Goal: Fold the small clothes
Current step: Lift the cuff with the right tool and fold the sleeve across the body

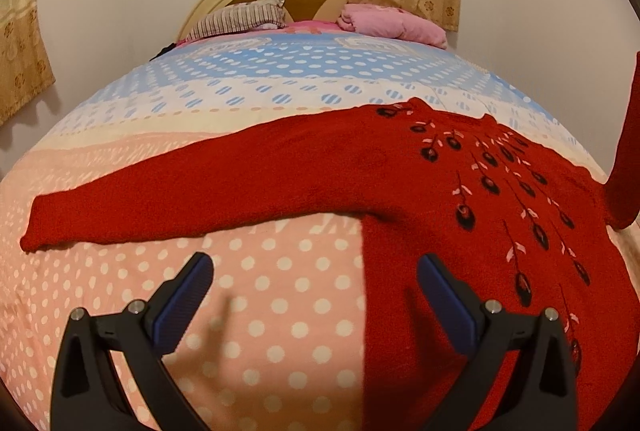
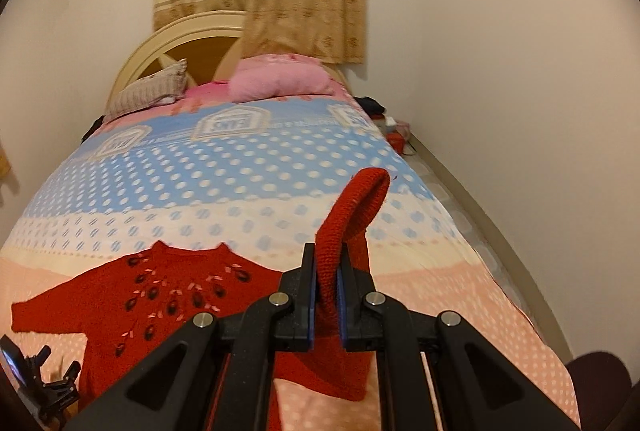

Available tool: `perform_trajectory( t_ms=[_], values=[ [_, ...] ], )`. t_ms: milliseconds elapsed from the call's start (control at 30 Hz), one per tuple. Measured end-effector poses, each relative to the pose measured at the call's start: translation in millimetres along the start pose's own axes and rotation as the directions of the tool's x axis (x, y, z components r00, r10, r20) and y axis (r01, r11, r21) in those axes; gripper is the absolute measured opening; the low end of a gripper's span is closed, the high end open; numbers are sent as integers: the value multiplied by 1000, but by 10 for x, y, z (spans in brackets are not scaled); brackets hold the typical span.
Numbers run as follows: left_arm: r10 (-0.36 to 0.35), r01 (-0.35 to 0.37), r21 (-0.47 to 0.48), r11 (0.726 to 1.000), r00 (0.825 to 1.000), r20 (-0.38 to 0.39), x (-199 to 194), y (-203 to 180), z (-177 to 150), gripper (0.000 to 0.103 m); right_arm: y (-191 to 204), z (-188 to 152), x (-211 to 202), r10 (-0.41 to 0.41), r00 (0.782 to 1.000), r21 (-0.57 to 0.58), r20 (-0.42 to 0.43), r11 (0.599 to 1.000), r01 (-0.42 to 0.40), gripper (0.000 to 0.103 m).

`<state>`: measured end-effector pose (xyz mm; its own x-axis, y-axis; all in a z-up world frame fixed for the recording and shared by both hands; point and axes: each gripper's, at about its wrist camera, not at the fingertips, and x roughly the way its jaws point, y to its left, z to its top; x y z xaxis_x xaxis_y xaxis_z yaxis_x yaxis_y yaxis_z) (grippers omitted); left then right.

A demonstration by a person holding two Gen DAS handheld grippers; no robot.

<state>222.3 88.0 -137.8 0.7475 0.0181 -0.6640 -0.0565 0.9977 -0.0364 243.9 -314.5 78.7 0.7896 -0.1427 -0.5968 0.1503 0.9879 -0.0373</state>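
Closest to me, the right hand-held gripper [image 2: 326, 281] has its two jaws pinched together on the cuff of the red sweater [image 2: 168, 295], and that sleeve [image 2: 352, 215] stands lifted off the bed, arching up above the jaws with its end curled over. From the other side, the left hand-held gripper [image 1: 314, 271] hovers over the bed with its jaws spread wide and nothing between them; one blue pad [image 1: 184, 305] sits above bare bedspread, the other over the sweater's lower left edge.

Most of the sweater lies flat, front up, black and pink embroidery fanning down from the neckline. Its other sleeve [image 1: 160, 199] stretches straight out to the sweater's left, flat on the bedspread [image 1: 280, 311].

Beyond the sweater's neckline, the dotted bedspread runs bare all the way to the striped pillow [image 1: 240, 17] and pink pillow [image 1: 392, 25] at the headboard [image 2: 176, 43]. Right of the sweater, open bedspread reaches the bed's edge, with the wall just past it.
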Motion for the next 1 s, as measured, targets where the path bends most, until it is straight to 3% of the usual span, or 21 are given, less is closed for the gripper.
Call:
perform_trajectory(
  t_ms=[633,1000],
  values=[
    [-39,38,-70,997,999,-7,24,235,-61,103,1517,51,104,123,992,-233,3,965,-118,7],
    [-36,36,-60,998,999,3,13,201,-93,103,2647,-498,682,211,973,-364,-95,902,-232,7]
  ],
)
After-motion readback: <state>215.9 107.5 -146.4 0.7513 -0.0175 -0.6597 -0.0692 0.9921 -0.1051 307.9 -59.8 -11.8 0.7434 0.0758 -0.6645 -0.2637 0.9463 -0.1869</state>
